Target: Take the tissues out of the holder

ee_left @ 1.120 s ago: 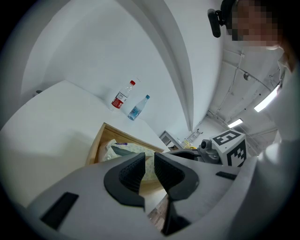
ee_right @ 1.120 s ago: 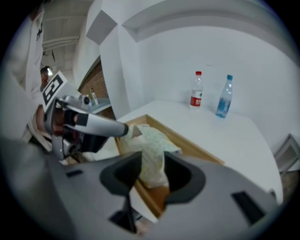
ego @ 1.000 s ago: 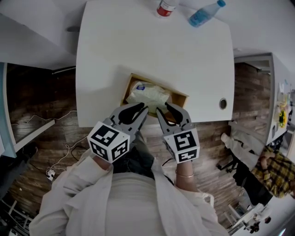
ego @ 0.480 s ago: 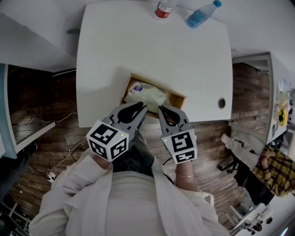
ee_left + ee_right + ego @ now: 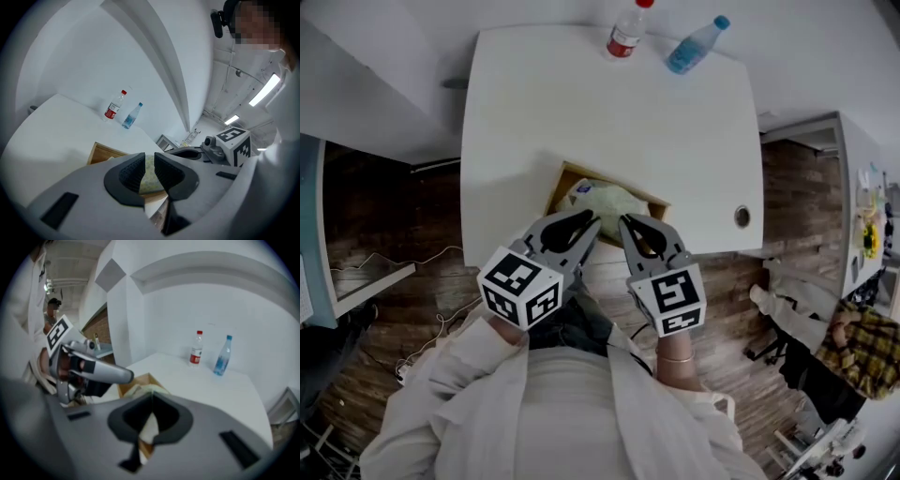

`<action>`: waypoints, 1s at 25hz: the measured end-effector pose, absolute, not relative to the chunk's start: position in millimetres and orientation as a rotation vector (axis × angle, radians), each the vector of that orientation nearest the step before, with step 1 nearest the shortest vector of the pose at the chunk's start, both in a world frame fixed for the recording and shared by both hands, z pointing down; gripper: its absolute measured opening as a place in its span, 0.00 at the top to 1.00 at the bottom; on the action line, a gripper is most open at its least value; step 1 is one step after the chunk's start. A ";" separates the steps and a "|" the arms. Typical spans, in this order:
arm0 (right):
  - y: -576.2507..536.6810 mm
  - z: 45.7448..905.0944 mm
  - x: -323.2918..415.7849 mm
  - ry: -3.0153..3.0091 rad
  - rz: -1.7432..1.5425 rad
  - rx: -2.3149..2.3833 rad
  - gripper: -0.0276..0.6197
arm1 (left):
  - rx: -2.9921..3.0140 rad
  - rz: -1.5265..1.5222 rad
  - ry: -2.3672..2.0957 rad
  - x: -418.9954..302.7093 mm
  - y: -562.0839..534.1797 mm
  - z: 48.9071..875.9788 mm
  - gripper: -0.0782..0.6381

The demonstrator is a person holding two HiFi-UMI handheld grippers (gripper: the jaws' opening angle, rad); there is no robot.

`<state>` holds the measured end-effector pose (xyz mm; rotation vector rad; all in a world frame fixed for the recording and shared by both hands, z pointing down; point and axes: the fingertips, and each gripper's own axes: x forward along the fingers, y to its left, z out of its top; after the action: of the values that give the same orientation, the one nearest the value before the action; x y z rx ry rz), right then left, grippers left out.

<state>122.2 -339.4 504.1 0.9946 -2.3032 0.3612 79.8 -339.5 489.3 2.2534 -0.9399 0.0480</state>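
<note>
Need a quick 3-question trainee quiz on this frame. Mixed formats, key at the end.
1. Multiple choice: where is the tissue pack?
A) inside the wooden holder
B) clamped in the right gripper's jaws
C) lying beside the bottles
2. True or false: the jaws of the right gripper are together with nothing between them.
3. Short answer: how many bottles stand on the white table?

Key:
1. A
2. True
3. Two: the red-label bottle and the blue bottle, both at the far edge.
</note>
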 end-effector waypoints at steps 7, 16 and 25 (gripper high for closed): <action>-348.0 465.1 125.7 -2.368 0.274 1.081 0.94 | 2.324 0.000 -0.989 72.6 -358.4 456.5 0.78; -368.5 411.3 135.8 -2.468 0.184 1.233 0.94 | 2.487 -0.057 -1.004 80.2 -374.3 402.6 0.78; -380.7 377.5 148.8 -2.518 0.099 1.350 0.94 | 2.573 -0.134 -1.022 85.8 -388.1 370.2 0.78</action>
<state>148.8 -380.7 377.5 1.3495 -2.5175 0.0994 85.8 -388.1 370.2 2.5733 -1.0222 -0.1336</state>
